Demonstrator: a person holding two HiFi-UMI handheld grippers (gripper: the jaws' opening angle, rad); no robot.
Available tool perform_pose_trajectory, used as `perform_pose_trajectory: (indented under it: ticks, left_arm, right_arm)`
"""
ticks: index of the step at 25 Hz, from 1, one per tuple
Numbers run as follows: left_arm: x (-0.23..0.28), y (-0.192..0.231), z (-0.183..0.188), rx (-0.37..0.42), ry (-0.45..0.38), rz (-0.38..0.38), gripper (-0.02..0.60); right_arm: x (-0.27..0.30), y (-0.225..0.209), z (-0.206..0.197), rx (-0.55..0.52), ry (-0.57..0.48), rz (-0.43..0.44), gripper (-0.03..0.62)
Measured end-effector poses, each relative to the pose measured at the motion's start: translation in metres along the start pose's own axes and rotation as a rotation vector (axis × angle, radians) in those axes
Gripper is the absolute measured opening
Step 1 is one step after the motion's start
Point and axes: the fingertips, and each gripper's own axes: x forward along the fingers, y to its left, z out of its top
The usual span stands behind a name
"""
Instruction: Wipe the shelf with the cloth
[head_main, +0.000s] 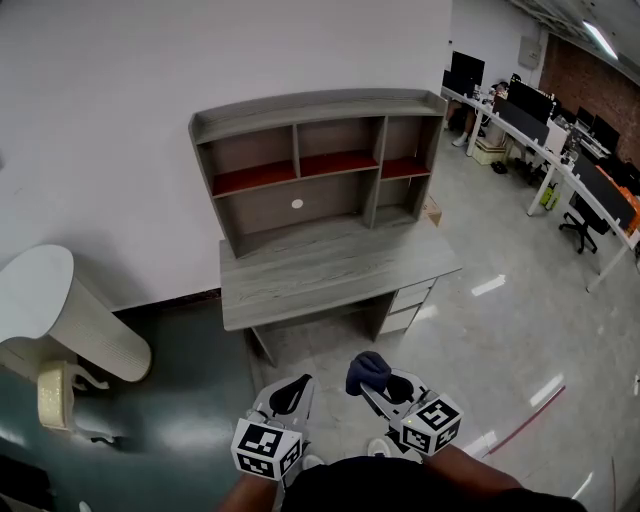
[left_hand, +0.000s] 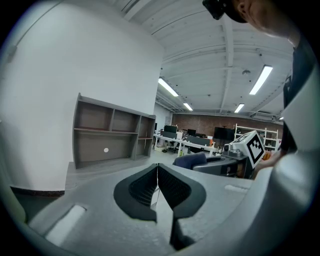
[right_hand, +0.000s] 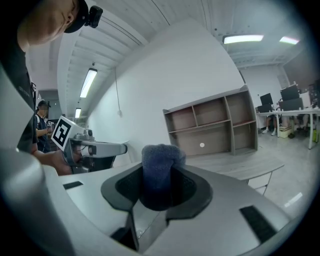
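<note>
A grey wooden desk (head_main: 330, 272) with a hutch shelf (head_main: 310, 160) of several compartments stands against the white wall ahead of me. My right gripper (head_main: 376, 384) is shut on a dark blue cloth (head_main: 368, 371), which bulges up between its jaws in the right gripper view as cloth (right_hand: 160, 172). My left gripper (head_main: 292, 393) is held beside it, shut with nothing between its pads (left_hand: 158, 187). Both grippers hover low near my body, well short of the desk. The shelf (right_hand: 212, 125) shows far off in the right gripper view and the shelf (left_hand: 112, 132) in the left gripper view.
A white round-topped stand (head_main: 60, 310) sits at the left by the wall. Office desks with monitors (head_main: 545, 130) and chairs fill the far right. A drawer unit (head_main: 410, 300) hangs under the desk's right side. Grey floor (head_main: 500, 330) lies between me and the desk.
</note>
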Motion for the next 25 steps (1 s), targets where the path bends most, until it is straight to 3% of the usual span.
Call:
perform_pose_trajectory:
  ticks: [13,18,25]
  left_arm:
    - [-0.02,0.024,-0.017,-0.008,0.006,-0.048,0.011]
    - [-0.011,0.027,-0.021,-0.018,0.011,-0.056,0.011]
    - [0.032,0.025,-0.013,-0.011,0.028,-0.042,0.009]
  right_arm:
    - [0.005,0.021,-0.016,0.002,0.005,-0.107,0.138]
    - [0.004,0.011,-0.021,0.021,0.014,-0.134,0.138]
    - [0.019,-0.029,-0.011,0.021,0.008,-0.098,0.138]
